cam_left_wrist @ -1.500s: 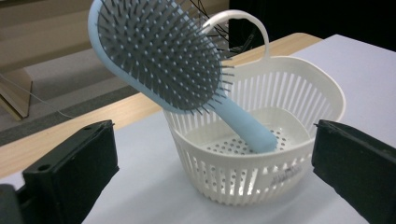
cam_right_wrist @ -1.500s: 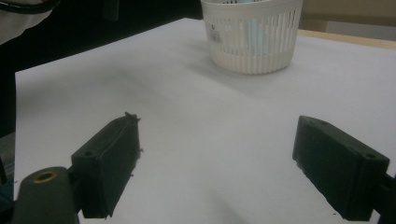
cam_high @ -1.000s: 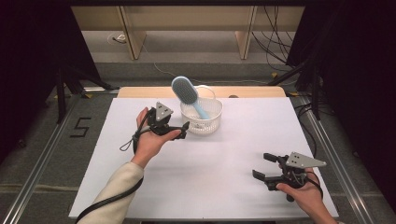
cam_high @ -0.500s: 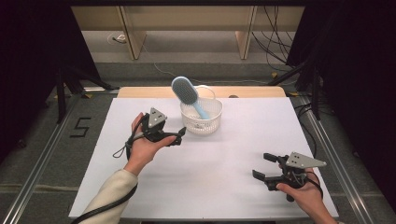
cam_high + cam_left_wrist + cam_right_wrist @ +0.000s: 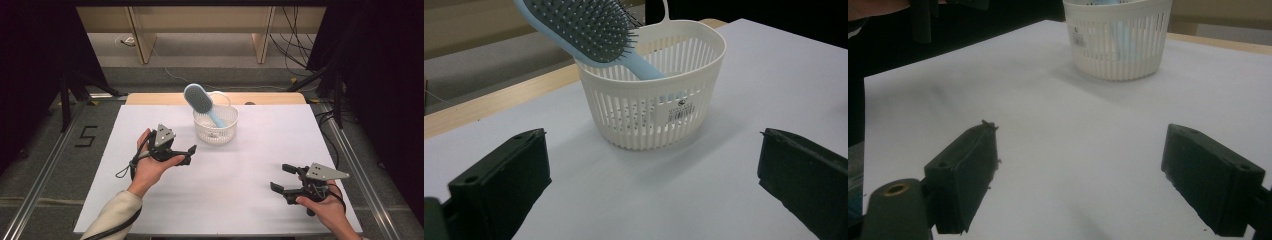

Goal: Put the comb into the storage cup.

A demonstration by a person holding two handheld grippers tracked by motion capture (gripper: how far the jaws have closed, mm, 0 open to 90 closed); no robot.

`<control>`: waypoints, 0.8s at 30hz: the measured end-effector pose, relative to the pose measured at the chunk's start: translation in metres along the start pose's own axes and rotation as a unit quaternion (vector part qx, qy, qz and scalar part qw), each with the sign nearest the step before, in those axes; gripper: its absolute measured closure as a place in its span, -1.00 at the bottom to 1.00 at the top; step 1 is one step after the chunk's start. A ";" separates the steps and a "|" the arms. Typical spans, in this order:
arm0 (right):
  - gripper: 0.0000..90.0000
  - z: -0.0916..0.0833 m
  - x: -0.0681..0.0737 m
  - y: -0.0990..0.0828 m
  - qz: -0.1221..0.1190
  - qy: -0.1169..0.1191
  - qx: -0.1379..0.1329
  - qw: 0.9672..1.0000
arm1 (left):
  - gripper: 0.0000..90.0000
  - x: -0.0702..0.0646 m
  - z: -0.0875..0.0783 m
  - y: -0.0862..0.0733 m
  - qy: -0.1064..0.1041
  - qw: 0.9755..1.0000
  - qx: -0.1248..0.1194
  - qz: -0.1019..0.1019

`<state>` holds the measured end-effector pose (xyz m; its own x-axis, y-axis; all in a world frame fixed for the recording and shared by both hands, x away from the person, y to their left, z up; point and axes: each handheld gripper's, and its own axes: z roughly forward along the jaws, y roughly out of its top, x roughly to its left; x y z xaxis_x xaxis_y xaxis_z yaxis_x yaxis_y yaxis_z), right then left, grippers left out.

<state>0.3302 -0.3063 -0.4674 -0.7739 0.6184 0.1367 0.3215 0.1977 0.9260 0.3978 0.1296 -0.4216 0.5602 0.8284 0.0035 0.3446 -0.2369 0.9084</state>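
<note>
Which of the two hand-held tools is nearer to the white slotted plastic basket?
The left tool is nearer: it is just beside the white slotted plastic basket, while the right tool sits far off near the table's front edge.

Here's the desk [image 5: 150, 200], topped with a plain white sheet that runs nearly edge to edge, with a strip of pale wood showing along the far side. Sitting directly on that white surface, toward the far middle, is a white slatted basket [image 5: 216, 131], upright, a barcode label on its wall. Below the desk is grey floor [image 5: 45, 150], and there's a black "5" [image 5: 86, 136] marked on it at the left.
</note>
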 end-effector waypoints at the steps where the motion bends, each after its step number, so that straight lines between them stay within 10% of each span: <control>1: -0.65 0.000 0.000 0.000 0.000 0.000 0.000 1.000 | -1.00 0.000 -0.001 -0.001 -0.001 1.000 0.001 0.001; 24: -0.65 0.000 0.000 0.000 -0.002 -0.001 0.001 1.000 | -1.00 -0.006 -0.018 -0.028 -0.018 1.000 0.016 0.017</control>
<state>0.3302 -0.3061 -0.4675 -0.7741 0.6190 0.1326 0.3197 0.2016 0.9258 0.3712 0.1403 -0.4399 0.5990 0.8005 0.0194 0.3482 -0.2821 0.8940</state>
